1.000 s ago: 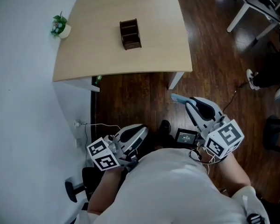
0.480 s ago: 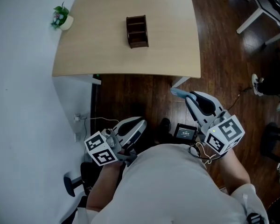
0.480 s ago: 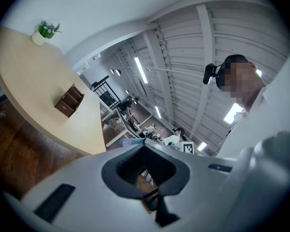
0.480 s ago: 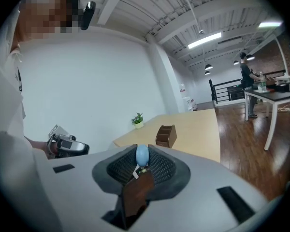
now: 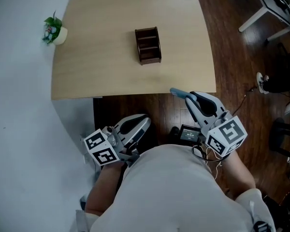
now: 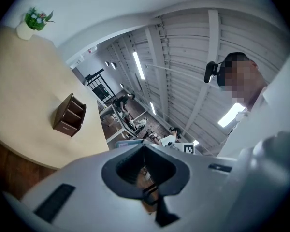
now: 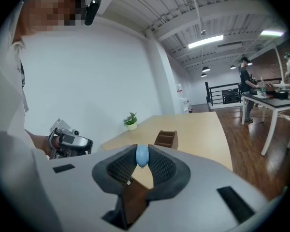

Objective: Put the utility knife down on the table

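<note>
A light blue utility knife [image 5: 177, 93] sticks out of my right gripper [image 5: 187, 97], whose jaws are shut on it; in the right gripper view the knife's end [image 7: 142, 155] shows pinched between the ribbed pads. This gripper hangs just short of the near edge of the light wooden table [image 5: 111, 57]. My left gripper [image 5: 146, 120] is lower left over the dark floor, held near the person's body. Its jaws meet with nothing between them [image 6: 144, 146]. On the table stands a brown desk organiser [image 5: 148, 45] and a small potted plant [image 5: 53, 30].
A white wall runs along the table's left side. A small screen device [image 5: 189, 135] lies on the wood floor under the grippers. White desks [image 5: 266, 8] and a person's shoe [image 5: 261, 81] are at the right. A person [image 7: 245, 76] stands far off.
Both grippers have travelled forward toward the table. The knife's tip, over the floor a second ago, now reaches the table's near edge. The right jaws' grip on the knife is unchanged.
</note>
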`<state>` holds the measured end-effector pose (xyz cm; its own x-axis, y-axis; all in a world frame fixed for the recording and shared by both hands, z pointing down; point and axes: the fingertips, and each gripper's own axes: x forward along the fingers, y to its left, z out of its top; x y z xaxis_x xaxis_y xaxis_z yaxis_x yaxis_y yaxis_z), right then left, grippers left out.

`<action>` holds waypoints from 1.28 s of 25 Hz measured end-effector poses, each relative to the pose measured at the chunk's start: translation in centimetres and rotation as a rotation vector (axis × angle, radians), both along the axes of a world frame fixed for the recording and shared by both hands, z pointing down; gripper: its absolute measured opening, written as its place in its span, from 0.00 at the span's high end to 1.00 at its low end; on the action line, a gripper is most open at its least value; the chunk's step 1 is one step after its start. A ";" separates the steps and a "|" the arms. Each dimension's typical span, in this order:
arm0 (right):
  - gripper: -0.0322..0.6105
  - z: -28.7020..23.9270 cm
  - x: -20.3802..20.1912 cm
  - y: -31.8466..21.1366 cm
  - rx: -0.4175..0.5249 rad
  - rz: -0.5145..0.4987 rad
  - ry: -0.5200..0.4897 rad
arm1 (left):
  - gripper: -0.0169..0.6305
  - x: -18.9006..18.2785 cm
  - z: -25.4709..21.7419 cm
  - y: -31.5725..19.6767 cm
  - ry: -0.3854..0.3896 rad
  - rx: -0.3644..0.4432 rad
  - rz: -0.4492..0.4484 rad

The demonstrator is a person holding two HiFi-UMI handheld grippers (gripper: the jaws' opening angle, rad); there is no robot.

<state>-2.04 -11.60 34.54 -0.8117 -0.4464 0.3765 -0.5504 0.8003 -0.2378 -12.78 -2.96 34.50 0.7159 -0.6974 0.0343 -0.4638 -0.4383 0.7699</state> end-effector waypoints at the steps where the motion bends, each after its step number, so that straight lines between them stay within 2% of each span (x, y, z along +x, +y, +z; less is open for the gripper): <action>1: 0.84 0.1 -1.0 -0.6 0.001 0.009 0.007 | 0.97 -1.1 0.0 -0.7 0.000 -0.001 0.013; 7: 0.84 1.6 -6.0 -3.3 0.051 0.020 0.103 | 0.97 -5.7 0.5 -3.5 0.011 -0.009 0.079; 14: 0.84 4.6 -9.6 -6.5 0.145 -0.047 0.249 | 0.97 -7.6 1.5 -5.3 0.024 -0.021 0.104; 23: 0.84 8.9 -13.4 -10.7 0.284 -0.246 0.396 | 0.97 -7.8 2.6 -7.0 0.029 -0.055 0.009; 32: 0.84 14.2 -16.9 -13.4 0.515 -0.475 0.601 | 0.97 -7.1 3.3 -7.3 0.042 -0.102 -0.069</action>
